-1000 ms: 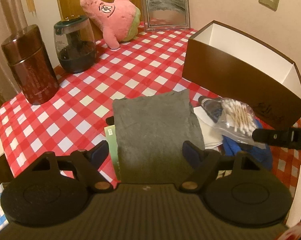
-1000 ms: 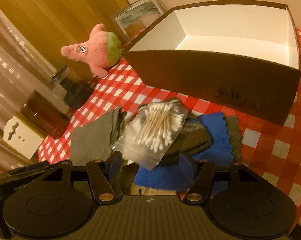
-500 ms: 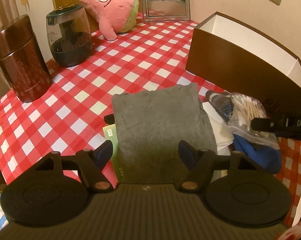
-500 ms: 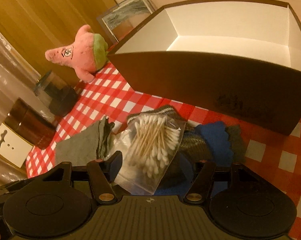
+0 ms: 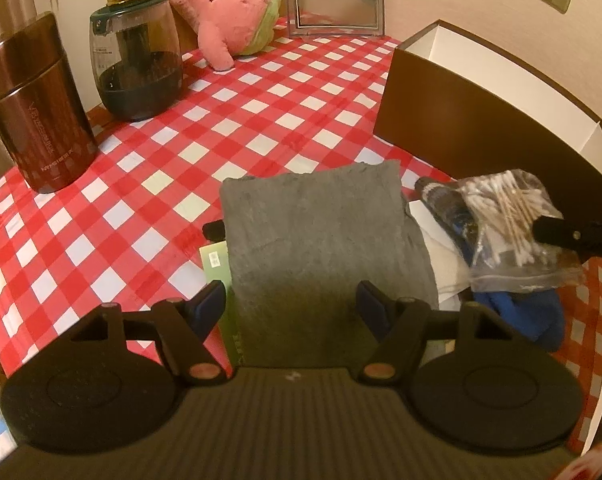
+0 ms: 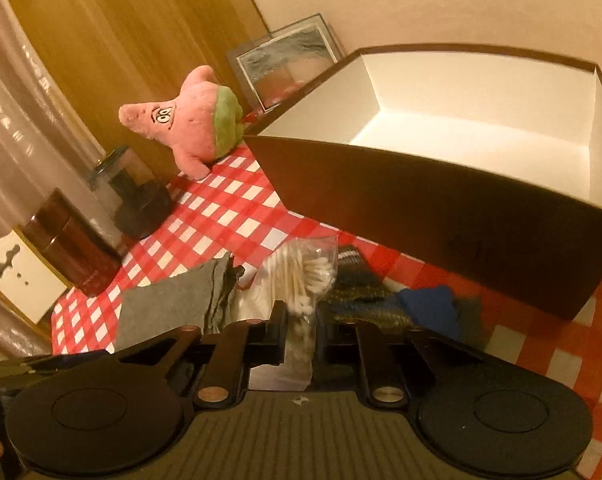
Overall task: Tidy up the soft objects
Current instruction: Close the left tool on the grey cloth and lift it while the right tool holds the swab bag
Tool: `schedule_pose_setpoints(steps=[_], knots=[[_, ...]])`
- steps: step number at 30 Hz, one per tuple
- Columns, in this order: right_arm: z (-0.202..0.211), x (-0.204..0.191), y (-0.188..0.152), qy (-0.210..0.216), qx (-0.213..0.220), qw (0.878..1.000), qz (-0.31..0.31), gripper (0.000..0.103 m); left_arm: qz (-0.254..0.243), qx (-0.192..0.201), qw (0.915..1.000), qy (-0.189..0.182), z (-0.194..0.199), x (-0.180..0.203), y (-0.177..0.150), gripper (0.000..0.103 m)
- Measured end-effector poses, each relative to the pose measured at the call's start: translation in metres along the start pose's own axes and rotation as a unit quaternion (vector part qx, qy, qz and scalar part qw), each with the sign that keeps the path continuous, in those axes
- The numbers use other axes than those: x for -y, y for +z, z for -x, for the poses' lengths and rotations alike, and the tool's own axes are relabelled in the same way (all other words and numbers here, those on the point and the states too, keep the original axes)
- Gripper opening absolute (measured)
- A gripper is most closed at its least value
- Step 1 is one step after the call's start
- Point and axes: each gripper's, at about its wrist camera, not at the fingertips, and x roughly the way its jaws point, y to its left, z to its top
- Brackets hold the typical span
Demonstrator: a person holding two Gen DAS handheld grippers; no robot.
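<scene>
A folded grey cloth lies on the red checked tablecloth. My left gripper hangs open over the cloth's near edge, one finger off each side. To the right, a clear bag of cotton swabs rests on a blue cloth and a dark knitted piece. My right gripper is closing, its jaws pinching the bag of cotton swabs. The grey cloth lies to its left, the blue cloth to its right. A pink star plush sits far back.
An open brown box with a white inside stands just beyond the pile. At the back stand a picture frame, a glass jar and a brown canister. A green card and white paper lie under the cloths.
The right jaws came together from wide open onto the swab bag. The left gripper came forward and down over the grey cloth, its fingers a little narrower.
</scene>
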Motion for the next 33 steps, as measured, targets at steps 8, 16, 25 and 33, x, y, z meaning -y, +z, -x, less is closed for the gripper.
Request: schedule_pose_setpoints(steps=[8, 16, 25, 33], knots=[[-0.003, 0.003, -0.005, -0.001, -0.014, 1.0, -0.007, 0.015, 0.028, -0.007, 0.9992, -0.029, -0.013, -0.01, 0.002, 0.063], [-0.004, -0.001, -0.003, -0.009, -0.018, 1.0, -0.005, 0.015, 0.028, 0.033, 0.9987, -0.026, 0.008, -0.016, 0.009, 0.007], [-0.002, -0.009, -0.006, -0.008, -0.024, 1.0, 0.01, 0.015, 0.008, 0.042, 0.9976, -0.055, 0.025, 0.007, 0.007, 0.008], [-0.001, -0.008, -0.01, -0.011, -0.03, 0.999, 0.008, 0.015, 0.002, 0.034, 0.9981, -0.052, 0.015, 0.011, 0.009, 0.005]])
